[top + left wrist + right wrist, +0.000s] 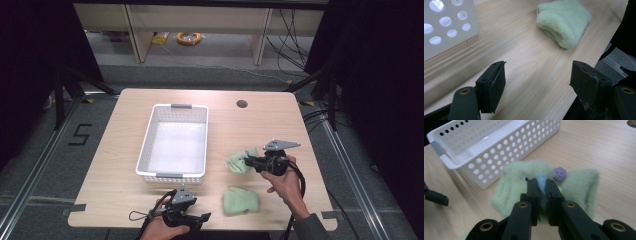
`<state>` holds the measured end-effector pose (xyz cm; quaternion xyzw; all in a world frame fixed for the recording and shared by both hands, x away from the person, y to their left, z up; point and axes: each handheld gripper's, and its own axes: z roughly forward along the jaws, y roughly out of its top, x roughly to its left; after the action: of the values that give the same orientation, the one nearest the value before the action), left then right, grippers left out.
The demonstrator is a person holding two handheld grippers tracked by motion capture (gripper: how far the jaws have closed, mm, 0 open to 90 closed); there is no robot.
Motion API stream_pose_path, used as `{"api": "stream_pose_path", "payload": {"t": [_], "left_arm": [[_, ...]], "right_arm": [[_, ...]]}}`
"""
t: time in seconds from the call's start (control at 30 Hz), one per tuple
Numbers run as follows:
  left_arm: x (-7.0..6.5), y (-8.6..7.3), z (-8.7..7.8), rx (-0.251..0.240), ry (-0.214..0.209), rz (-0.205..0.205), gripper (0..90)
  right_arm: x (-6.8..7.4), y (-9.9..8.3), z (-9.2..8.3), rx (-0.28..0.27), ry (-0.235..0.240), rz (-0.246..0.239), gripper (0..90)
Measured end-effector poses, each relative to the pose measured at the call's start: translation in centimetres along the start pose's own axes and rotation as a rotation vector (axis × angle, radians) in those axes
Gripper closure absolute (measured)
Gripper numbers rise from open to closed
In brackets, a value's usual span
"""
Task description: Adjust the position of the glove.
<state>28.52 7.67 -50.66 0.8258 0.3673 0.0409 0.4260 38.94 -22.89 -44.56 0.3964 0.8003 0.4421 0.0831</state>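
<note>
Your right gripper (pixel 248 161) sits right of centre in the high view, jaws clamped on a fluffy pale green sock (pixel 240 162). In the right gripper view its two black jaws (pixel 542 192) stand almost together in the lower middle of the frame, pinching a fold of that sock (pixel 516 185) with a strip of light blue fabric caught between the pads. A small purple pom-pom (pixel 560 174) sits on the sock just above and right of the jaw tips. The sock spreads to both sides of the jaws.

Your left gripper (pixel 192 217) is at the bottom edge of the high view, left of centre. In the left gripper view its jaws stand wide apart at the bottom of the frame with bare table (pixel 529 62) between them; they hold nothing and touch nothing.

A second green sock (pixel 240 201), folded, lies on the table low in the high view, between your two hands. In the left gripper view it shows at the upper right (pixel 564 21), well beyond the jaws.

The white perforated basket (pixel 150 135) stands in the middle of the high view, left of the held sock. Its floor looks bare. In the right gripper view it fills the upper left (pixel 499 157), its near wall just behind the held sock; in the left gripper view one corner (pixel 446 27) shows at the upper left.
</note>
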Motion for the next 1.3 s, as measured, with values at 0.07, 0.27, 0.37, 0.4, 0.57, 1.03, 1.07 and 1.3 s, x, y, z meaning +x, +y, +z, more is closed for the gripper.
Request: {"api": "stream_pose_path", "payload": {"t": [0.07, 0.27, 0.37, 0.4, 0.57, 1.03, 1.07, 1.3], "left_arm": [[0.0, 0.1, 0.0, -0.007, 0.002, 0.01, 27.7], [0.0, 0.0, 0.0, -0.002, -0.002, 0.009, 27.7], [-0.1, 0.0, 0.1, -0.015, 0.001, -0.007, 27.6], [-0.1, 0.0, 0.1, -0.015, 0.001, -0.007, 27.7], [-0.1, 0.0, 0.2, -0.017, 0.006, -0.007, 27.7], [-0.1, -0.1, 0.2, -0.003, 0.008, 0.003, 27.9], [0.0, -0.1, 0.2, 0.006, 0.006, 0.015, 27.9], [-0.2, -0.1, 0.4, -0.013, 0.004, -0.01, 28.3]], "right_arm": [[0.4, -0.6, -0.5, -0.012, 0.004, -0.028, 83.7], [2.0, -1.7, -1.8, -0.014, 0.029, -0.001, 83.7], [2.6, -2.3, -2.0, -0.023, 0.054, -0.059, 83.6], [2.6, -2.3, -2.0, -0.023, 0.054, -0.059, 83.6], [3.9, -3.1, -2.4, -0.011, 0.045, -0.039, 83.4], [5.6, -5.7, -3.1, -0.001, 0.069, -0.043, 83.0], [5.6, -5.7, -3.1, -0.001, 0.069, -0.043, 83.0], [6.2, -6.5, -2.4, 0.036, 0.069, 0.0, 82.2]]}}
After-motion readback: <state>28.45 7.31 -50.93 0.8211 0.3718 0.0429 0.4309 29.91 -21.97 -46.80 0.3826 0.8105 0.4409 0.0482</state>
